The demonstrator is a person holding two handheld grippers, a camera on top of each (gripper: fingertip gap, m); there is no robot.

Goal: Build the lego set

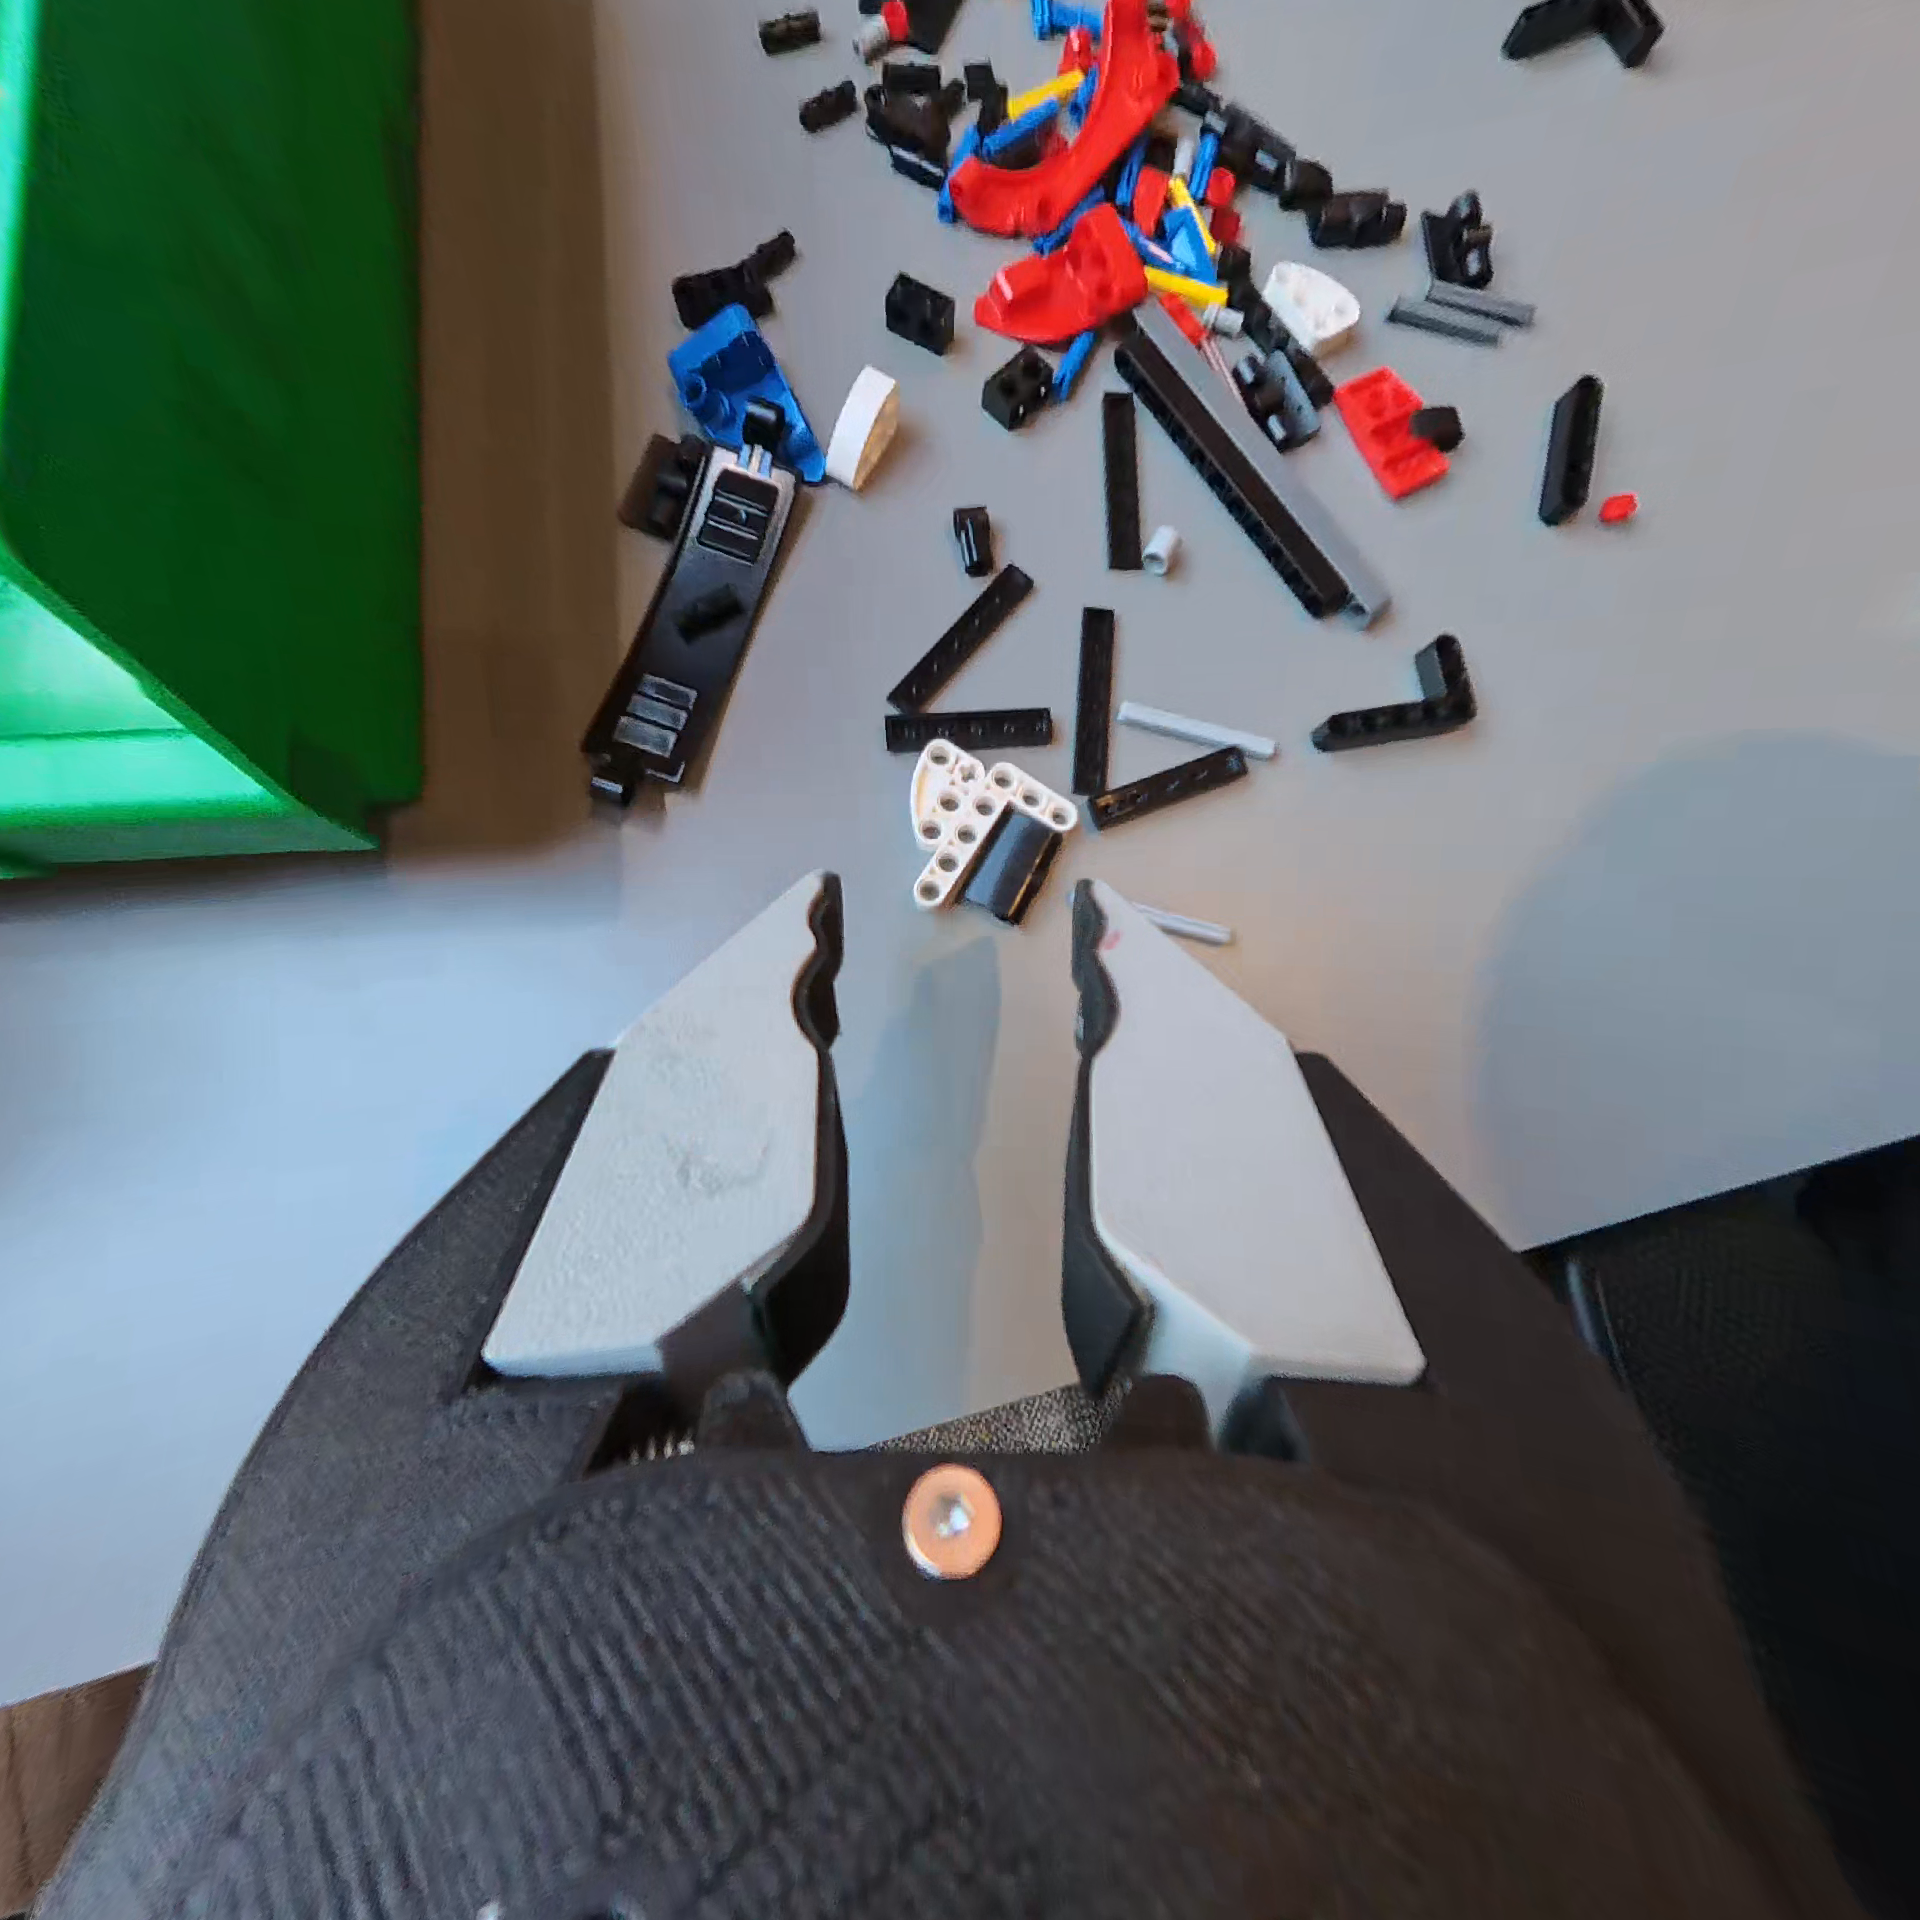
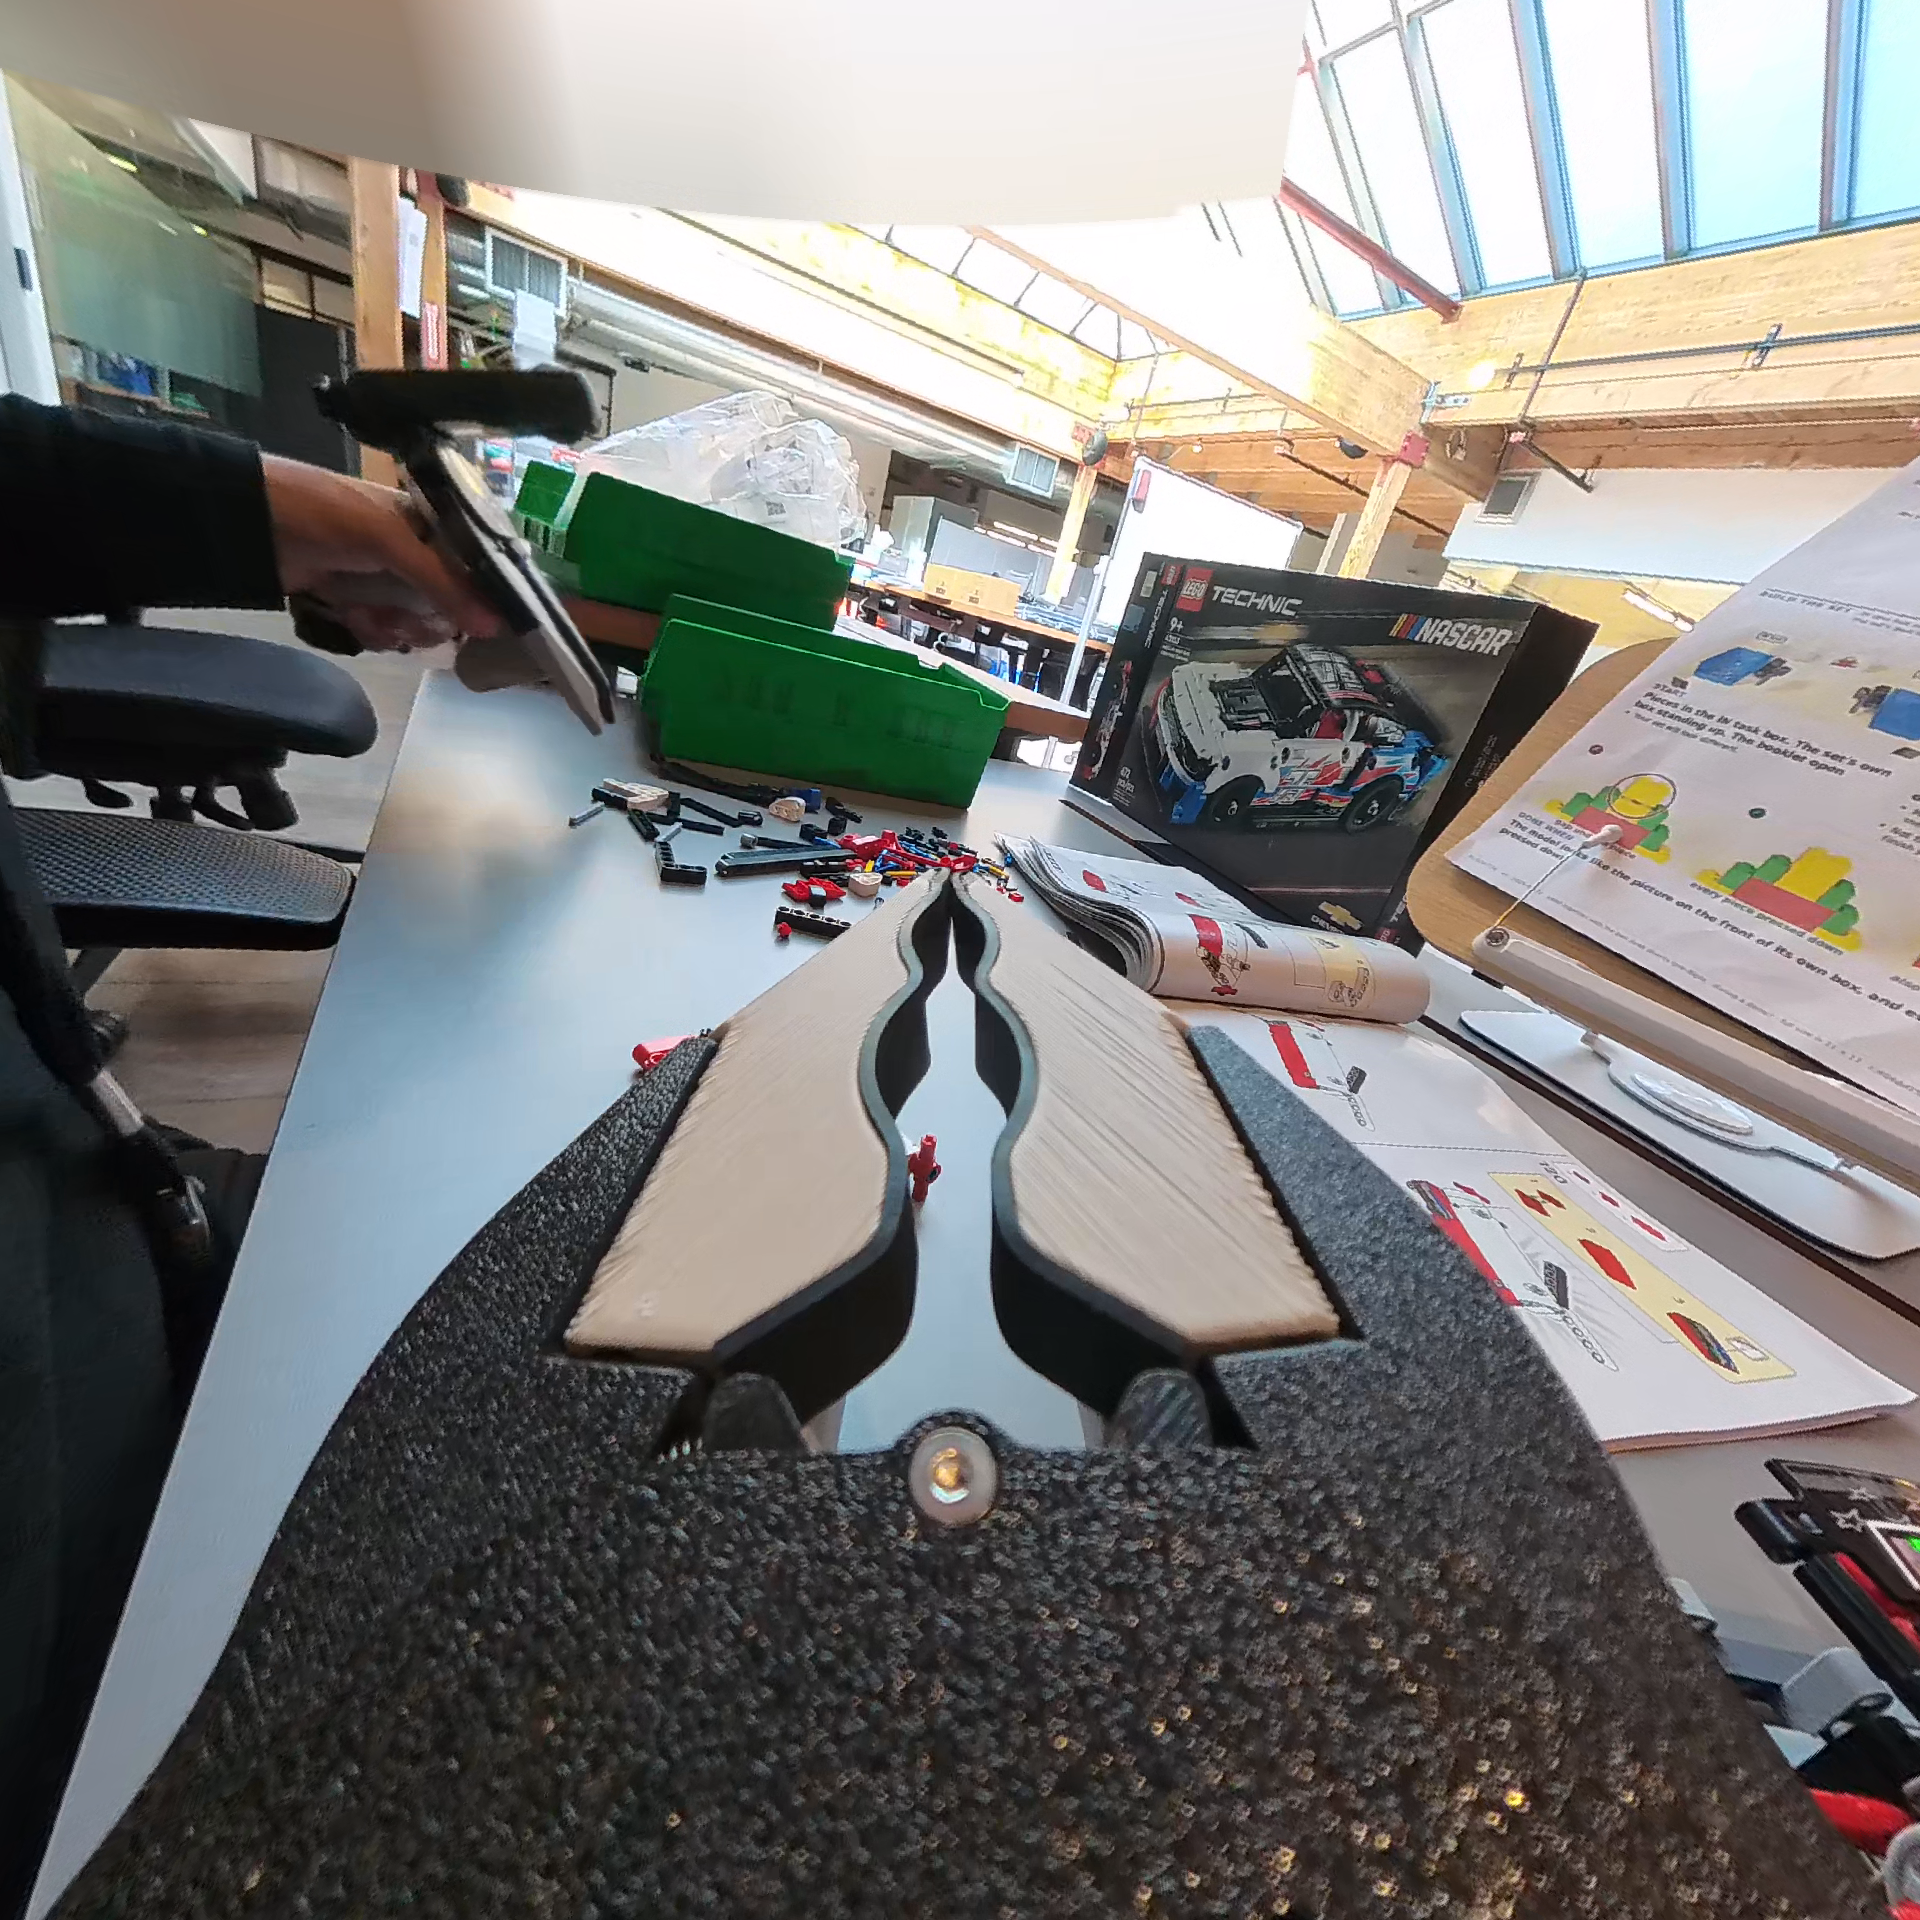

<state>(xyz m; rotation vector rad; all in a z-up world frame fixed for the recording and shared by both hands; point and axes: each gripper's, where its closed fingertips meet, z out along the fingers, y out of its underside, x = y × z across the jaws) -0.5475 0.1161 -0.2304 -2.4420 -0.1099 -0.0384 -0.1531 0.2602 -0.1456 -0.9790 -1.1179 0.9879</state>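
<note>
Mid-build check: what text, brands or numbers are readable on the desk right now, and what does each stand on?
I will not copy out wording; these things bear print:
Black set box: large legible print along its top, above a race car picture.
Open booklet: small print by the drawings, too small to read.
Tilted paper sheet: lines of print around brick drawings, partly legible.
Loose pieces: no writing visible.

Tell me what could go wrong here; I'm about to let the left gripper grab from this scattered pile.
The white holed piece touches a black curved piece, so the open left gripper may pinch both.

Small grey pins by the fingers could get knocked off the grey table.
</note>
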